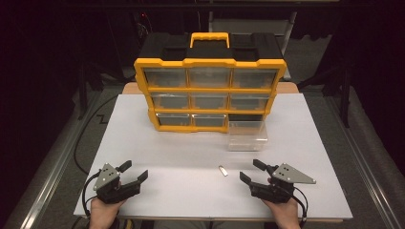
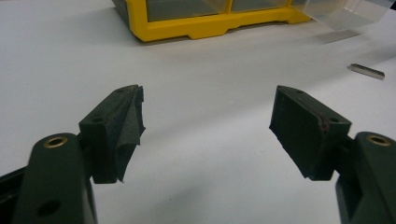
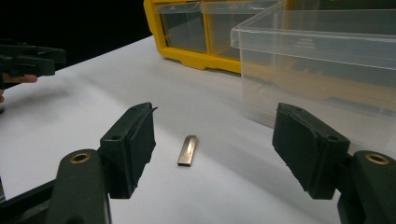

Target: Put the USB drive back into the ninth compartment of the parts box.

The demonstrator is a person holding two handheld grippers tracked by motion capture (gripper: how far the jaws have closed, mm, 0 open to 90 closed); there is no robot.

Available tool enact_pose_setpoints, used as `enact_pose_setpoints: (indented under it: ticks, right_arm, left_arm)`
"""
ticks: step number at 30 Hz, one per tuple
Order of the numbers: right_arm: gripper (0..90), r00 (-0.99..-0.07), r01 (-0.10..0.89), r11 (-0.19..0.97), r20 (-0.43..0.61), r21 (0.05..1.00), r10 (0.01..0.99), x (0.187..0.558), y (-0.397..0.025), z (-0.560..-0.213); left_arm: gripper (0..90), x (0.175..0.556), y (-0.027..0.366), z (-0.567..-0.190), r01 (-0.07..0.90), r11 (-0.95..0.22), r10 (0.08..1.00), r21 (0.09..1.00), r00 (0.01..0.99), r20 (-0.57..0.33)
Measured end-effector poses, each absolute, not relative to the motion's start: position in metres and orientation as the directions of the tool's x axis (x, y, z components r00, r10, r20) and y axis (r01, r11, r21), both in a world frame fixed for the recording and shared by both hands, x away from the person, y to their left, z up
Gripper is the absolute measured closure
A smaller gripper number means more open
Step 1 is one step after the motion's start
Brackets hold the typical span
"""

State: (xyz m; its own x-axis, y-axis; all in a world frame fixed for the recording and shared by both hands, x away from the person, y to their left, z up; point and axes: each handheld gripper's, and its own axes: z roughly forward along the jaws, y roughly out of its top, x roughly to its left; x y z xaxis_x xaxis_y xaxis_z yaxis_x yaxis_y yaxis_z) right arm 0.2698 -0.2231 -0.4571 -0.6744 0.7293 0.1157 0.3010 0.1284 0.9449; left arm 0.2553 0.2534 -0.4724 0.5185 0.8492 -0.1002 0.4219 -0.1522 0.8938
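**Thin metal strip lies flat between open grippers**

Black jaws of the right gripper stand wide apart and empty, framing a small metal strip that lies flat on the white desk just ahead of them. The left gripper is also spread wide, holding nothing, well apart from the strip.

The strip sits near the desk's front, short of the clear drawer pulled out of the yellow organizer. Its long axis runs roughly toward that organizer, tilted slightly, one narrow end facing the person.

Risk, as I judge it: the strip is thin and flush with the surface, so closing jaws could slide over it or skid it away; crossing its narrow width looks safer.
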Motion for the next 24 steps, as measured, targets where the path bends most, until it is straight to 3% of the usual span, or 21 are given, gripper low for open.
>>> enact_pose_setpoints:
  ticks: [24]
  right_arm:
    - [28.1,-0.709,0.314,0.124,0.145,0.941,0.690,0.283,-0.197,-0.457]
  left_arm:
    - [26.5,0.255,0.253,-0.473,0.423,-0.156,0.847,0.892,0.522,-0.099]
